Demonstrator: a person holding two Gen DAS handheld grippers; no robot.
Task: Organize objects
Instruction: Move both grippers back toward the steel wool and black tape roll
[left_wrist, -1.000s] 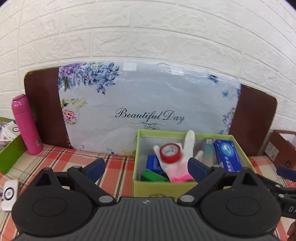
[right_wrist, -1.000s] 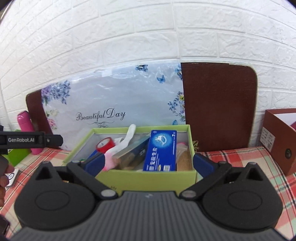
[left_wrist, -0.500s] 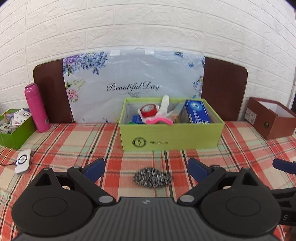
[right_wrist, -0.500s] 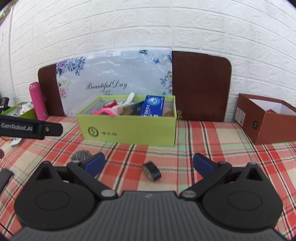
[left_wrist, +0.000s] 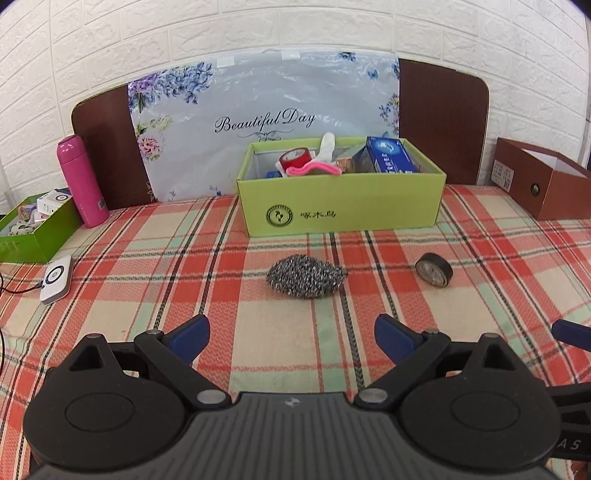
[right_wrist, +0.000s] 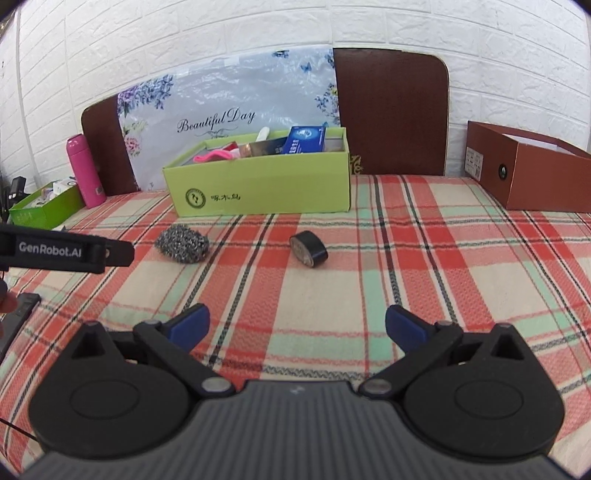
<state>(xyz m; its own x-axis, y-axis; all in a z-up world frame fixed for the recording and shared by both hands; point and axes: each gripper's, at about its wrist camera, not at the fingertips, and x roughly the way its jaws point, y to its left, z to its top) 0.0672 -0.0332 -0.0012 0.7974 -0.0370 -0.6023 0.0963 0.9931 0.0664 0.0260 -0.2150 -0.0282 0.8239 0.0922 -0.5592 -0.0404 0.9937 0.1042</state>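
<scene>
A steel wool scrubber (left_wrist: 306, 276) lies on the plaid cloth in front of a lime-green box (left_wrist: 343, 206); it also shows in the right wrist view (right_wrist: 182, 243). A black tape roll (left_wrist: 434, 269) lies to its right, also in the right wrist view (right_wrist: 308, 249). The box (right_wrist: 258, 188) holds a red tape roll (left_wrist: 294, 159), a pink and white glove (left_wrist: 314, 168) and a blue carton (left_wrist: 391, 154). My left gripper (left_wrist: 291, 338) is open and empty, short of the scrubber. My right gripper (right_wrist: 297, 326) is open and empty, short of the black tape.
A pink bottle (left_wrist: 82, 181) and a small green box (left_wrist: 37, 229) of items stand at the left. A white device (left_wrist: 56, 279) with a cable lies near them. A brown open box (right_wrist: 532, 171) stands at the right. A floral board leans on the wall.
Both grippers have pulled back from the green box toward the near edge of the table. The scrubber and the black tape roll have come into view. Both stay open.
</scene>
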